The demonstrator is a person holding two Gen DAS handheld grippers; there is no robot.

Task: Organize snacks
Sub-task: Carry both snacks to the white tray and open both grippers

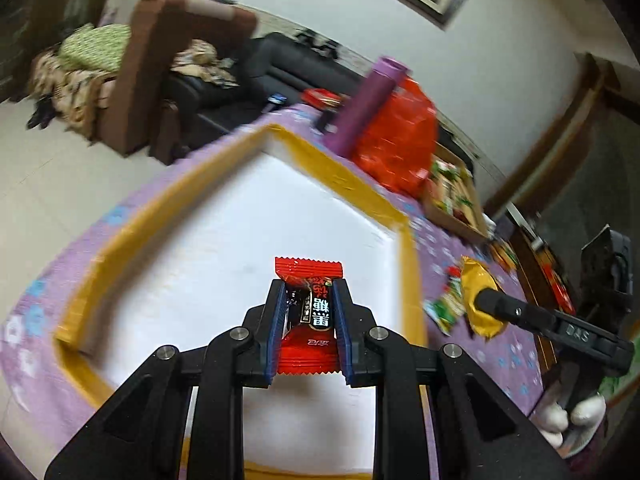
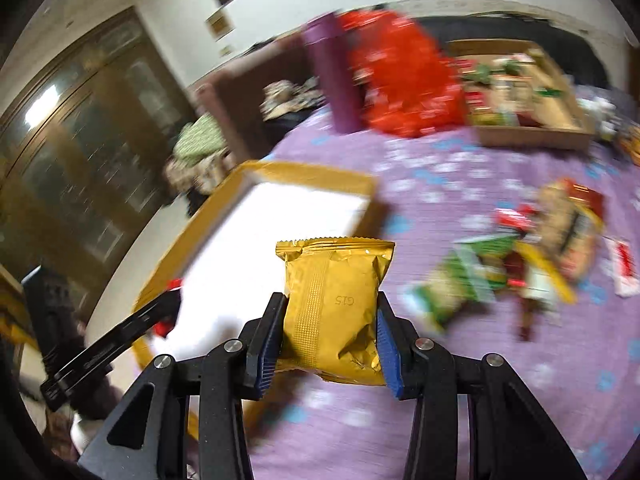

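**Two snack packets pinched, one over the white tray**

Pinched in the left tool point(image 1: 307, 316), nearest the left wrist camera, a red candy packet point(image 1: 308, 304) is hanging over the white floor of a tray with a yellow rim point(image 1: 140, 216). Blue pads point(image 1: 276, 336) are pressing on both long sides of the packet, so this tool is squeezing it tight. The tray is sitting on a tabletop covered with a purple flowered cloth point(image 1: 516, 356).

Moving rightward in the same view, a purple cylinder point(image 1: 366, 104) is standing behind the tray's far rim, with a red bag point(image 1: 400, 140) just beside it and a cardboard box point(image 1: 452, 192) of mixed snacks further on. At the right edge, the right tool point(image 1: 486, 302) is carrying a gold packet point(image 1: 478, 300) above the cloth, near the tray's right rim.

From the right wrist view, the left tool point(image 2: 170, 304) is showing at the left over the tray, red wrapper at its tip. In the centre, the right tool point(image 2: 332, 344) is gripping the gold packet point(image 2: 334, 308) between its blue pads point(image 2: 390, 360), partly spread around its width, just right of the tray's edge. To the right, a loose heap of snacks point(image 2: 532, 256) is lying on the cloth, blurred.
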